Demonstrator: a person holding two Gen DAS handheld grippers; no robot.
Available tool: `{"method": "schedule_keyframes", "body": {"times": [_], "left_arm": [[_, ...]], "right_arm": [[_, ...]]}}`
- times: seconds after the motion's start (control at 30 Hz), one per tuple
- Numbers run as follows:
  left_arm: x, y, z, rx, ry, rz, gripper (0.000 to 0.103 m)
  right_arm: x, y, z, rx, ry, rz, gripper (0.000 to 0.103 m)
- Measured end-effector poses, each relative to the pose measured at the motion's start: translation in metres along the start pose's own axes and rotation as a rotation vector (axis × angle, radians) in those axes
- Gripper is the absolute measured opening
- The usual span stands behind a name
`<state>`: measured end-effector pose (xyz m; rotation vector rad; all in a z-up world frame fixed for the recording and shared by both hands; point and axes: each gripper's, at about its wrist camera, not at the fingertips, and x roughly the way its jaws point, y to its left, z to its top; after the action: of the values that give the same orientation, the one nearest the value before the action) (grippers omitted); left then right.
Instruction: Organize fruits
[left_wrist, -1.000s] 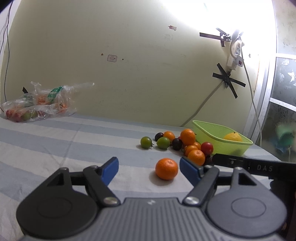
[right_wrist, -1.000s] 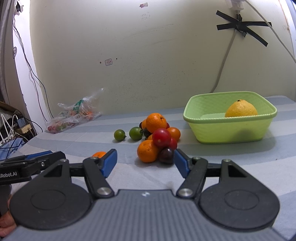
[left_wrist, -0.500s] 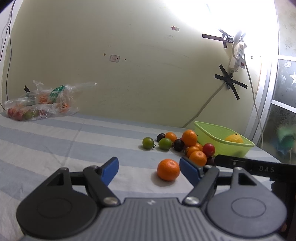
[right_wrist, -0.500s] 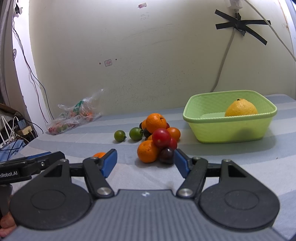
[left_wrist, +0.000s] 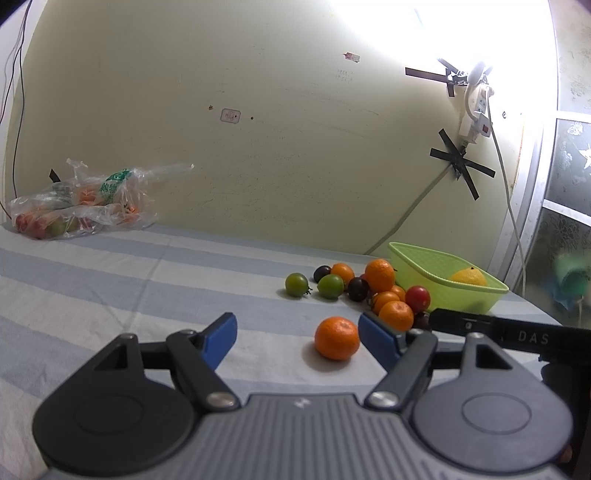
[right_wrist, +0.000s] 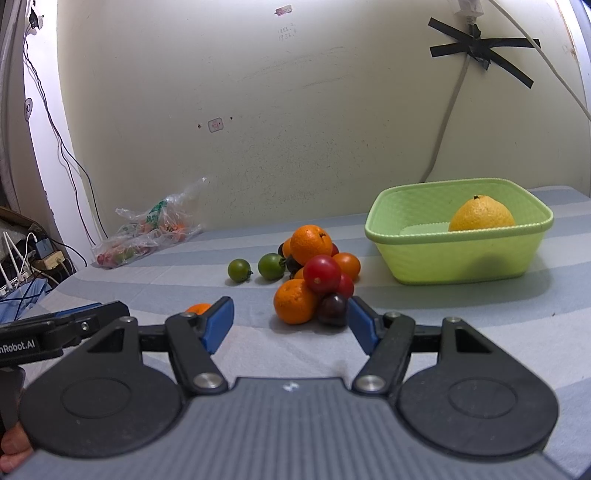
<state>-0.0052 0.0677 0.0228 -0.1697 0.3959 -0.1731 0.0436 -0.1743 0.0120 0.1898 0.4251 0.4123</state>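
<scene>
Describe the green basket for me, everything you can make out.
The green basket is a lime, rectangular plastic tub with rounded corners, a rolled rim and textured inner walls. It sits upright on the striped cloth, right of the fruit pile and apart from it. Inside lies one yellow citrus. Neither gripper touches it.

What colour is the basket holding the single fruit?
Light green basket, holding one yellow citrus fruit; clearest in the right wrist view.

Handheld two-finger grippers, wrist-camera views.
Left gripper (left_wrist: 297, 334) and right gripper (right_wrist: 291, 321): ribbed grey housing, two black round discs, black linkage arms with silver pivot screws, blue finger pads (right_wrist: 218, 323). White lettering "DAS" and "nRobot.AI" marks the side bars; bare skin (right_wrist: 13, 448) shows at lower left.
</scene>
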Motion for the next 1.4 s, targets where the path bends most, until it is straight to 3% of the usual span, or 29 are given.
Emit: {"method": "schedule_keyframes", "body": {"times": [1.4], "left_arm": [[0.0019, -0.0017, -0.0014, -0.007, 0.009, -0.001, 0.068]], "right_arm": [[-0.0026, -0.0022, -0.0010, 0.041, -0.006, -0.004, 0.075]]}}
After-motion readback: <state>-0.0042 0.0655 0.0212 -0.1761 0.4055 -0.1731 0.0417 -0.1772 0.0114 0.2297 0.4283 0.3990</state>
